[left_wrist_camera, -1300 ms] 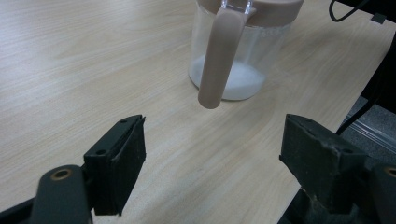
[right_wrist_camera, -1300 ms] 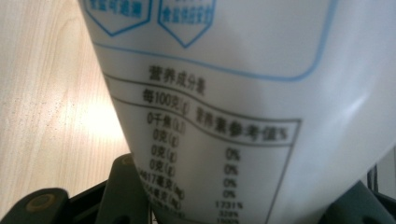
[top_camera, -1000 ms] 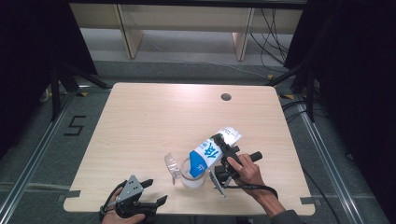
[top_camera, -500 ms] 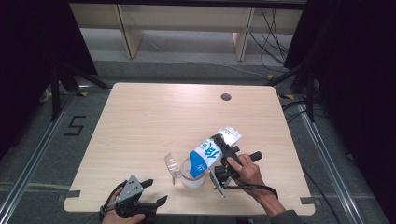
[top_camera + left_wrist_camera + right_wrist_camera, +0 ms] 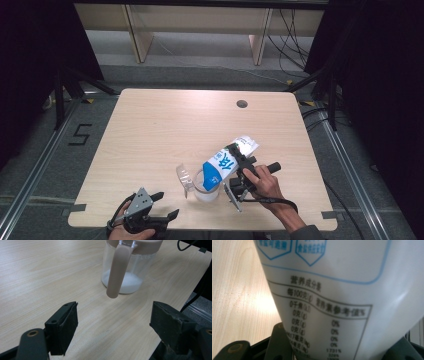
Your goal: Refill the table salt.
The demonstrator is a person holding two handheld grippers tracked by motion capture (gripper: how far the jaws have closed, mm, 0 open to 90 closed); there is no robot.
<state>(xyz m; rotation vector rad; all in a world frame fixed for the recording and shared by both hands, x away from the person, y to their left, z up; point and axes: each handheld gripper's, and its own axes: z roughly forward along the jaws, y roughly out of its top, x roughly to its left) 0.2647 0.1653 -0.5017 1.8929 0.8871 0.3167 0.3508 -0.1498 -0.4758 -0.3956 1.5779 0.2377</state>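
Observation:
A white and blue bag (image 5: 225,165) with printed text hangs tilted, its lower end over the mouth of a clear pitcher (image 5: 205,190) near the table's front edge. My right gripper (image 5: 239,159) is shut on the bag's upper part; in the right gripper view the bag (image 5: 342,290) stands between the jaws of this gripper (image 5: 337,350). The pitcher (image 5: 130,272) has a brownish handle (image 5: 117,270) and rim, and white grains (image 5: 127,285) lie in its bottom. My left gripper (image 5: 166,205) rests open at the front left, its jaws (image 5: 115,327) pointing at the pitcher with nothing between them.
The pale wooden table (image 5: 175,130) has a round cable hole (image 5: 242,104) at the back right. The pitcher's clear lid flap (image 5: 184,177) sticks out to its left. Wooden shelf legs (image 5: 137,35) and cables lie on the floor beyond.

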